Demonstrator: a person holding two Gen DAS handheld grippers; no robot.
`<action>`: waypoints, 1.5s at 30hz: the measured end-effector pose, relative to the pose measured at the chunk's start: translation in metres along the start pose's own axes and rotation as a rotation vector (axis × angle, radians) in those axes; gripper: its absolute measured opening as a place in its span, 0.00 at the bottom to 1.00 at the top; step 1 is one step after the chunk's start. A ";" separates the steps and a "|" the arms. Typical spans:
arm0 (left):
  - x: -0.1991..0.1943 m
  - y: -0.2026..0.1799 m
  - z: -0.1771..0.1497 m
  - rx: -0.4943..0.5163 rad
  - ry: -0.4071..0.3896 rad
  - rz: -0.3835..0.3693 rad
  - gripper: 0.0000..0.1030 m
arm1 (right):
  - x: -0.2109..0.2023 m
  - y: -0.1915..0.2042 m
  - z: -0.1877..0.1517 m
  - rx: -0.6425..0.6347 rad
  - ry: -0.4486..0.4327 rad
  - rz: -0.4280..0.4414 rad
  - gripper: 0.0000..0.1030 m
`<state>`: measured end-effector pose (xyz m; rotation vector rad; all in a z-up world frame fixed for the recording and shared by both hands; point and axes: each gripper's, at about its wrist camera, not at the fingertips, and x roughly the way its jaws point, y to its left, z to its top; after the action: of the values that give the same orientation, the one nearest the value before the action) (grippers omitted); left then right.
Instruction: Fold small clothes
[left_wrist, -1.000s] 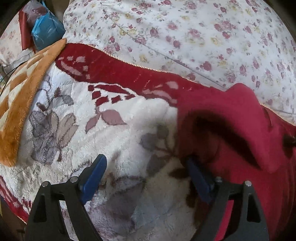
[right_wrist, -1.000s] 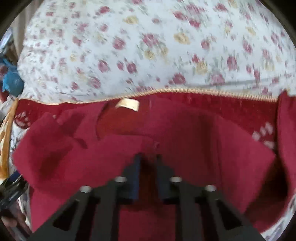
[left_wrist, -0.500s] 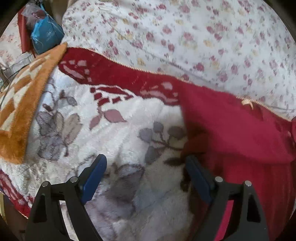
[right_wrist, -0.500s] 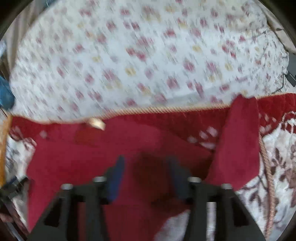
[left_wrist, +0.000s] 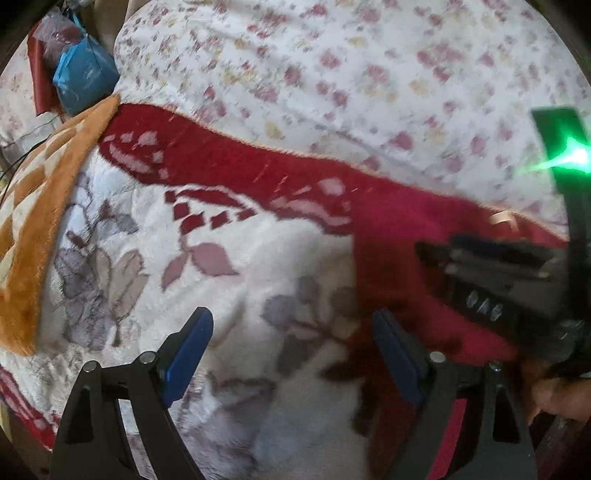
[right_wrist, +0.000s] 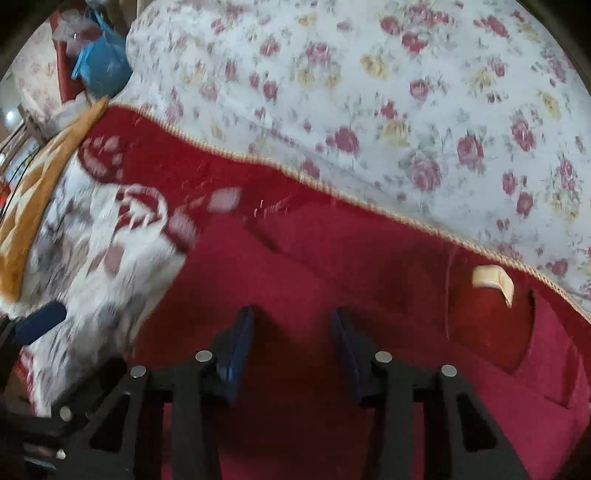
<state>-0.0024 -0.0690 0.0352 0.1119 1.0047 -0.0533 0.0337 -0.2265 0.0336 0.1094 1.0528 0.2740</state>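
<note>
Plush white-and-red blanket (left_wrist: 229, 258) covers the bed. Left gripper (left_wrist: 295, 343) hangs wide open, empty, at the red garment's (right_wrist: 314, 280) edge. Right gripper (right_wrist: 291, 347), closing, hovers over the garment lying flat, cream label (right_wrist: 493, 278) showing, beside the floral quilt (right_wrist: 369, 92).

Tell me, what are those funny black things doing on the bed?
A person is folding a small red garment on a fluffy flowered blanket, with tongs in each hand. The right tongs hang over the garment, closing, with nothing pinched between them yet. The left tongs stand wide open over the blanket by the garment's edge. The cream neck label shows.
</note>
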 end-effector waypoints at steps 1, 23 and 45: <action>0.001 0.003 -0.001 -0.020 0.006 -0.005 0.84 | 0.000 -0.004 0.001 0.021 0.005 0.009 0.46; -0.034 -0.015 -0.014 0.018 -0.079 -0.019 0.85 | -0.127 -0.069 -0.097 0.079 -0.020 -0.224 0.69; 0.002 -0.037 -0.016 -0.015 0.035 -0.149 0.91 | -0.133 -0.158 -0.117 0.303 -0.009 -0.295 0.69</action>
<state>-0.0180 -0.1037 0.0228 0.0244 1.0475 -0.1800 -0.1025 -0.4201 0.0532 0.2247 1.0804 -0.1537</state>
